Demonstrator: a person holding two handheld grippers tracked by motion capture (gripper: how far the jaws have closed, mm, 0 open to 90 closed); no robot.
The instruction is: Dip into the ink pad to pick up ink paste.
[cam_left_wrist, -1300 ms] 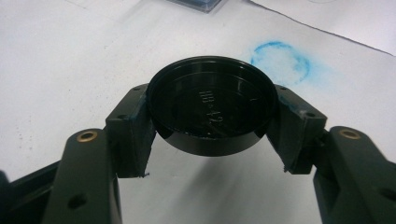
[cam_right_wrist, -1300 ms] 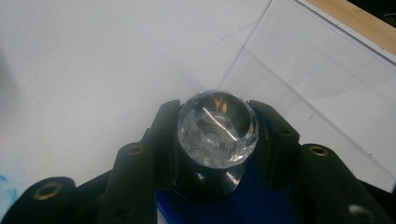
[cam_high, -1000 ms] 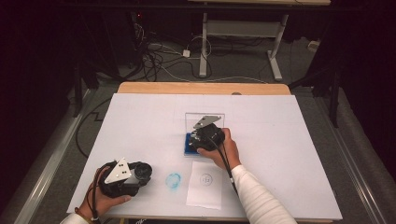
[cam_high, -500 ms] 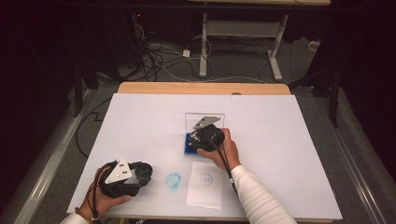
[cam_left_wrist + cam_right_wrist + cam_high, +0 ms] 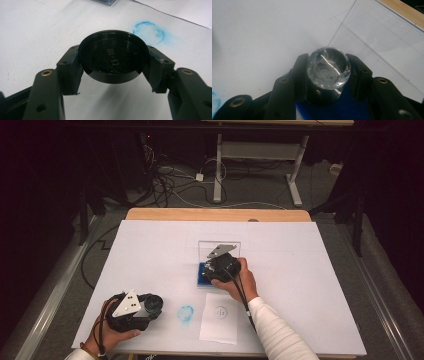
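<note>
My left gripper (image 5: 153, 306) lies near the table's front left, shut on a round black cap (image 5: 113, 56) whose rim sits between both pads (image 5: 72, 67). The cap (image 5: 154, 303) hangs just above the white table. My right gripper (image 5: 212, 269) is at the middle, shut on a stamp with a faceted clear knob (image 5: 328, 68). The stamp's dark body stands on a blue ink pad (image 5: 342, 110) in a case with an upright clear lid (image 5: 218, 249). A round blue stamp mark (image 5: 186, 314) lies on the table between the two hands.
A white sheet of paper (image 5: 220, 319) with a small printed circle lies at the front, right of the blue mark (image 5: 149, 30). The white table cover (image 5: 310, 265) ends at a wooden strip (image 5: 215, 214) at the back. Cables and desk legs lie on the floor beyond.
</note>
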